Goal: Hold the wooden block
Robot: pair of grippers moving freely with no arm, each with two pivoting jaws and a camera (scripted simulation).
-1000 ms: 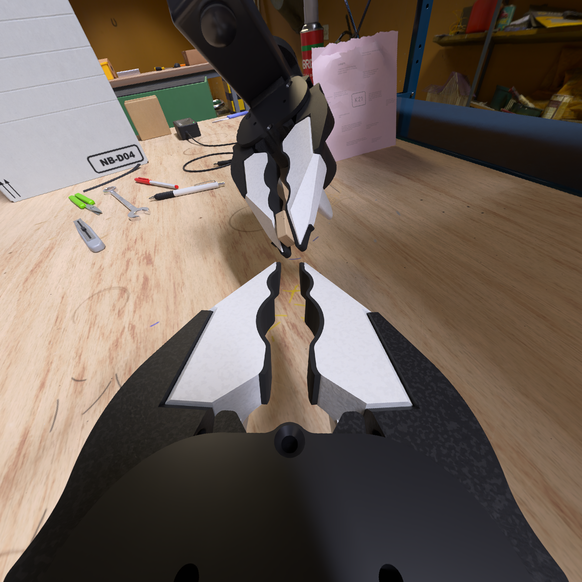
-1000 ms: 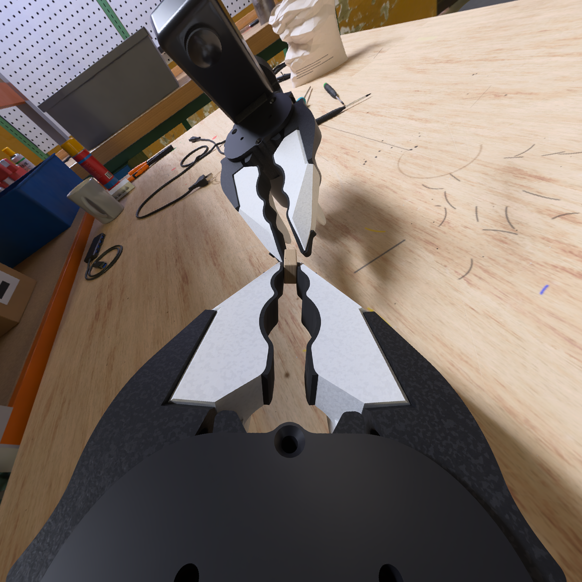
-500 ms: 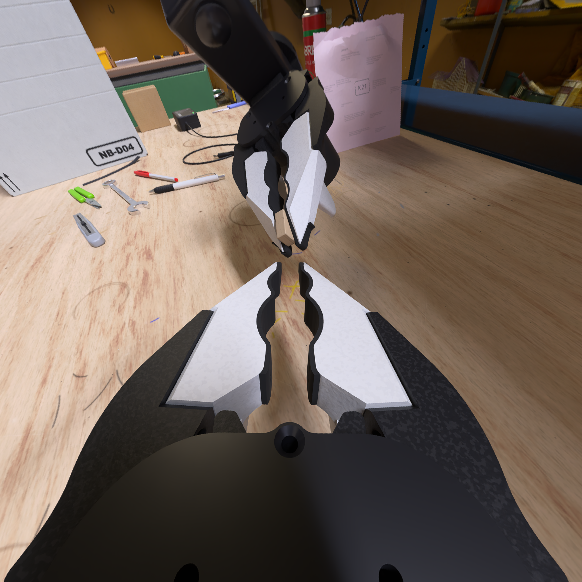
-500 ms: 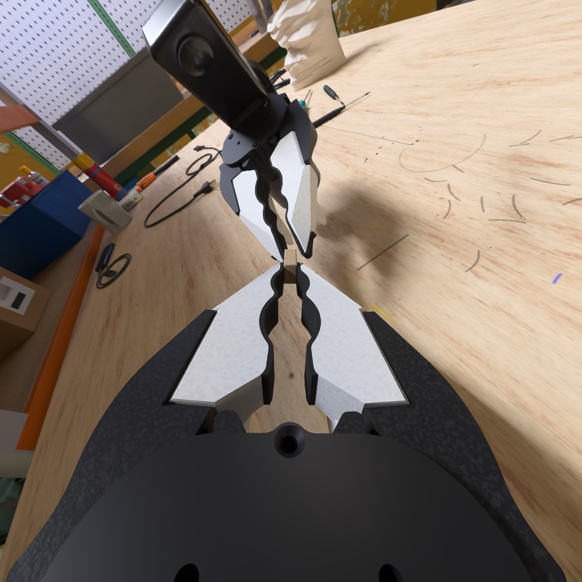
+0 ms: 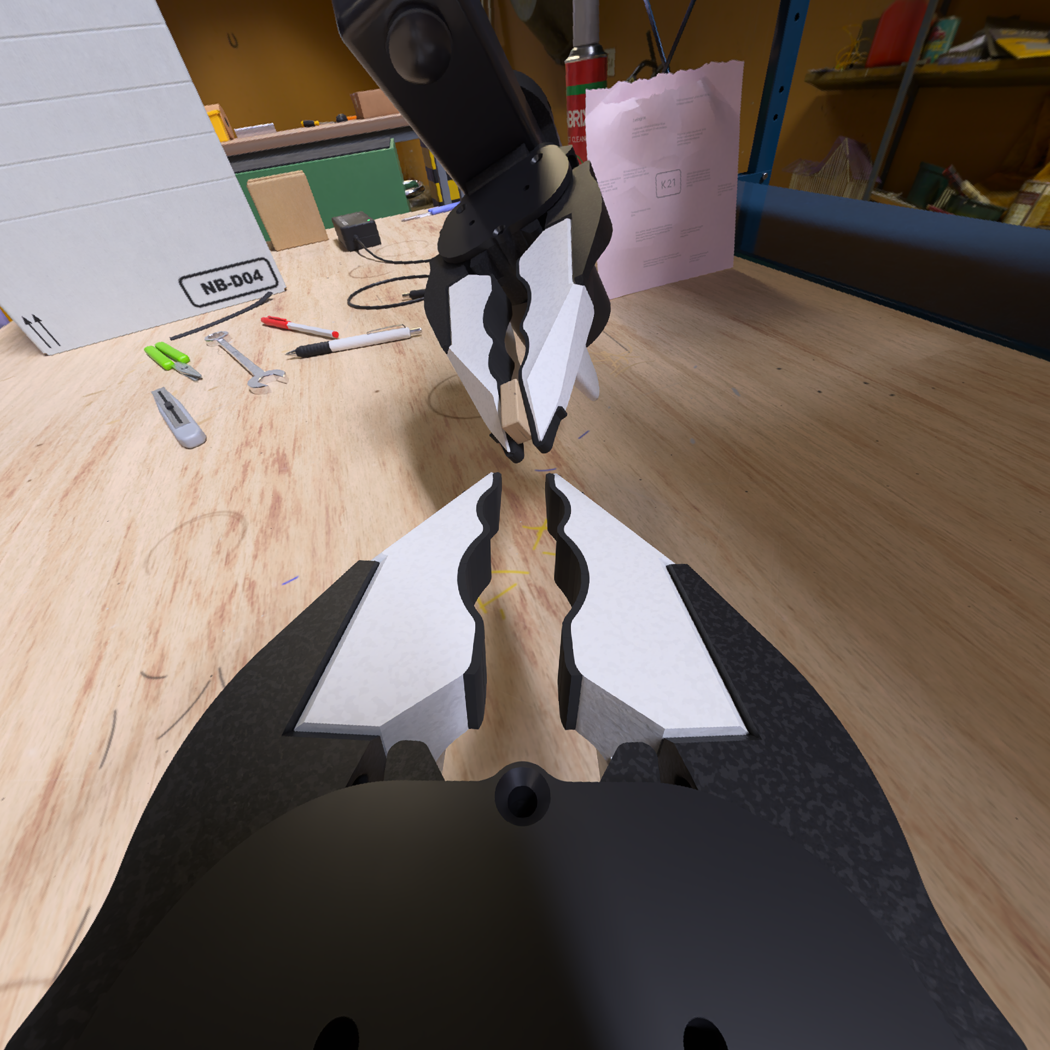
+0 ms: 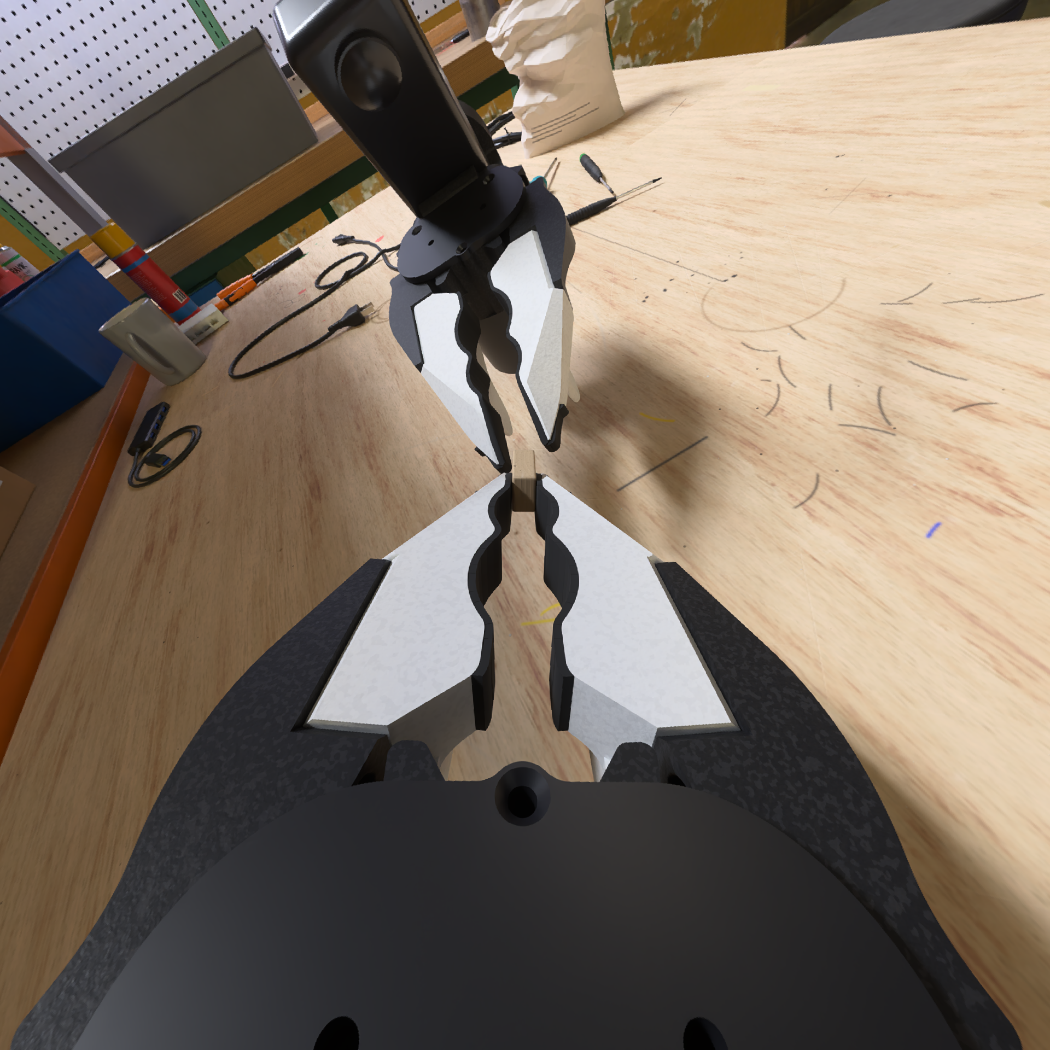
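Note:
My right gripper [image 6: 523, 484] is shut on the small wooden block [image 6: 523, 493], held at the fingertips above the plywood bench [image 6: 795, 568]. In the left wrist view the right gripper [image 5: 528, 449] hangs tip-down just ahead, with the block [image 5: 515, 410] between its fingers. My left gripper [image 5: 521, 478] is open and empty, with its tips just short of the block. In the right wrist view the left gripper [image 6: 527, 454] points down at the block's far end, its jaws apart.
A white box [image 5: 102, 170], green pliers [image 5: 170, 361], a wrench [image 5: 244, 361], a utility knife [image 5: 179, 420] and pens [image 5: 352, 341] lie at the left. A pink sheet [image 5: 665, 176] stands behind. A black cable [image 6: 295, 341], a mug [image 6: 153, 341] and a paper bag [image 6: 557, 74] lie farther off.
Both views have shifted slightly. The right gripper still holds the block and the left gripper stays open, facing it tip to tip.

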